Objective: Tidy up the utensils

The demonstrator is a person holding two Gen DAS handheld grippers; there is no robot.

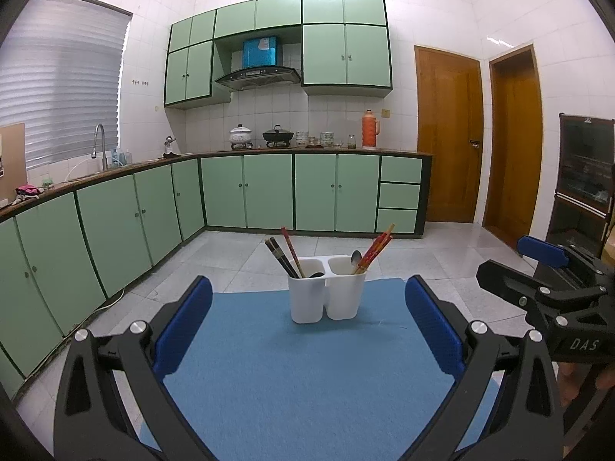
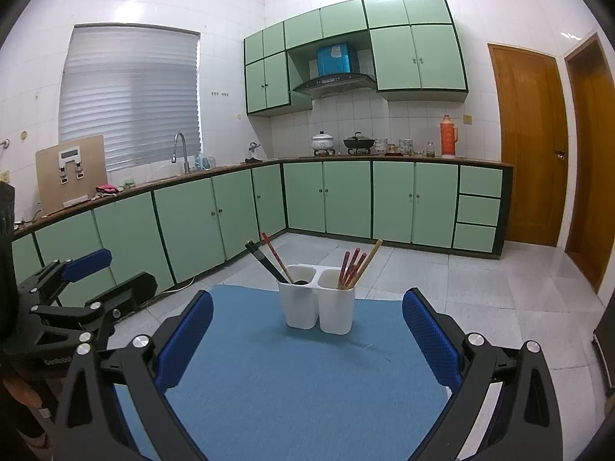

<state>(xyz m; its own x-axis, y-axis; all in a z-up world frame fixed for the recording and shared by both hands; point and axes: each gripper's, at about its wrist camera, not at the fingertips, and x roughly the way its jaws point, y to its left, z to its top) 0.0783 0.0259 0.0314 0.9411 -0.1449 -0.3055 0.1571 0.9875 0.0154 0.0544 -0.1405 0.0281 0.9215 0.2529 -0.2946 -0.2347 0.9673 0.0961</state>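
Observation:
A white two-compartment utensil holder (image 1: 326, 295) (image 2: 319, 305) stands upright on a blue mat (image 1: 307, 365) (image 2: 300, 376). Its left cup holds dark chopsticks (image 1: 282, 259) (image 2: 267, 265) and one red chopstick (image 1: 291, 249). Its right cup holds red and wooden chopsticks (image 1: 374, 249) (image 2: 355, 265) and a metal spoon (image 1: 356, 256). My left gripper (image 1: 307, 326) is open and empty, well short of the holder. My right gripper (image 2: 307, 330) is open and empty, also short of it. Each gripper shows at the edge of the other's view: the right one (image 1: 546, 269), the left one (image 2: 84, 280).
The mat covers a small table over a pale tiled floor. Green cabinets (image 1: 269, 192) and a counter with a sink (image 1: 100, 150), pots (image 1: 276, 135) and an orange thermos (image 1: 369, 128) run along the far walls. Wooden doors (image 1: 449, 134) stand at the right.

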